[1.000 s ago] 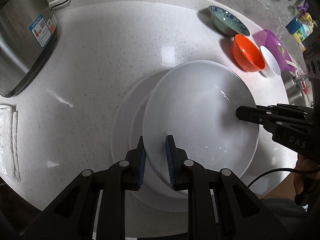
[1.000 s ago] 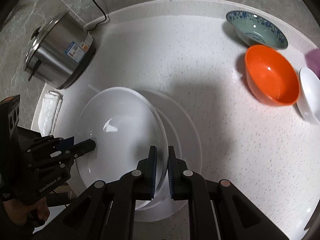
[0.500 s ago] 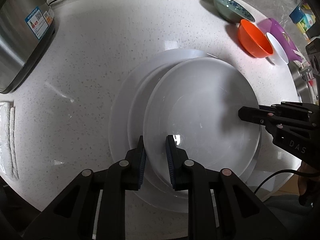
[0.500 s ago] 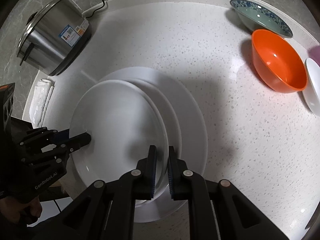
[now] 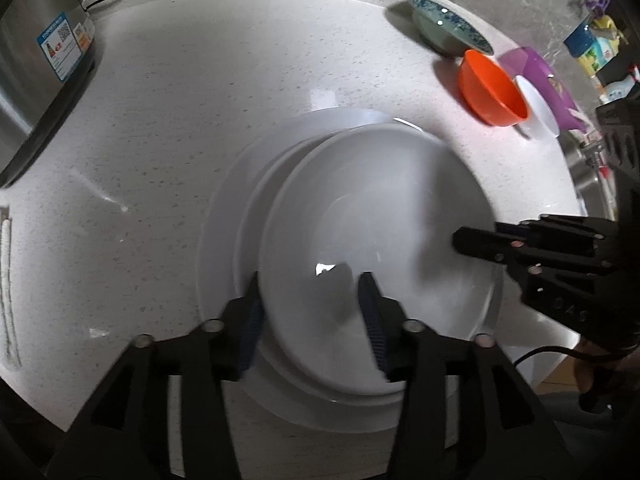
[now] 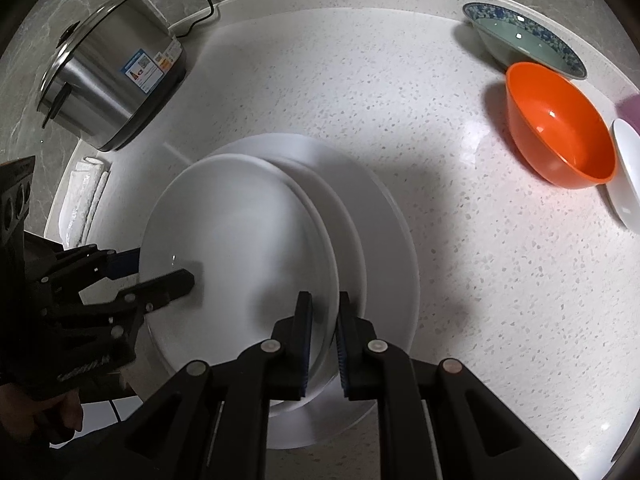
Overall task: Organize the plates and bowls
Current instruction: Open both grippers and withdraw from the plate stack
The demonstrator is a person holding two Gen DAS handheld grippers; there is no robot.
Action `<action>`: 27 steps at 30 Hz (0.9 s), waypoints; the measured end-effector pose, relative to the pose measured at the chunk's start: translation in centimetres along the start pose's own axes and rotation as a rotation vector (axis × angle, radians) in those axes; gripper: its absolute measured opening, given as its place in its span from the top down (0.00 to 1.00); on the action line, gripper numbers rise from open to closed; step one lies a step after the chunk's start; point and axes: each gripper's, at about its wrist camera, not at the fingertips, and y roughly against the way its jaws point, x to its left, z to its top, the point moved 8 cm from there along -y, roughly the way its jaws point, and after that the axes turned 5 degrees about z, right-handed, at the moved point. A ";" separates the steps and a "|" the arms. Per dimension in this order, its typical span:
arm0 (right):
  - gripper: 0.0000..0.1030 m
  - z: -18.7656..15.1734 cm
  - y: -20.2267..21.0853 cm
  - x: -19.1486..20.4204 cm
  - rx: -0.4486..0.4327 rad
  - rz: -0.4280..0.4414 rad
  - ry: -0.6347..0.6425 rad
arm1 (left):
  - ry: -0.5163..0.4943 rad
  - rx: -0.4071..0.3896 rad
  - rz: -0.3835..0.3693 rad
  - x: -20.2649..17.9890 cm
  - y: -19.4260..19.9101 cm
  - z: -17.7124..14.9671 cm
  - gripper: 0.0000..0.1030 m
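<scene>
Left wrist view: left gripper jaws just opened, releasing top plate onto plate stack; right gripper clamps its rim. Orange bowl, green bowl, small white dish unstacked.

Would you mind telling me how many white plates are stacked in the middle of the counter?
3: a large bottom plate, a middle plate on it, and the top plate, off-centre toward the cooker side. Others could be hidden underneath.
</scene>
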 end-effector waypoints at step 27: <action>0.54 3.9 12.9 -10.6 -0.349 0.068 -0.210 | -0.100 -0.102 -0.117 -3.0 5.5 13.3 0.01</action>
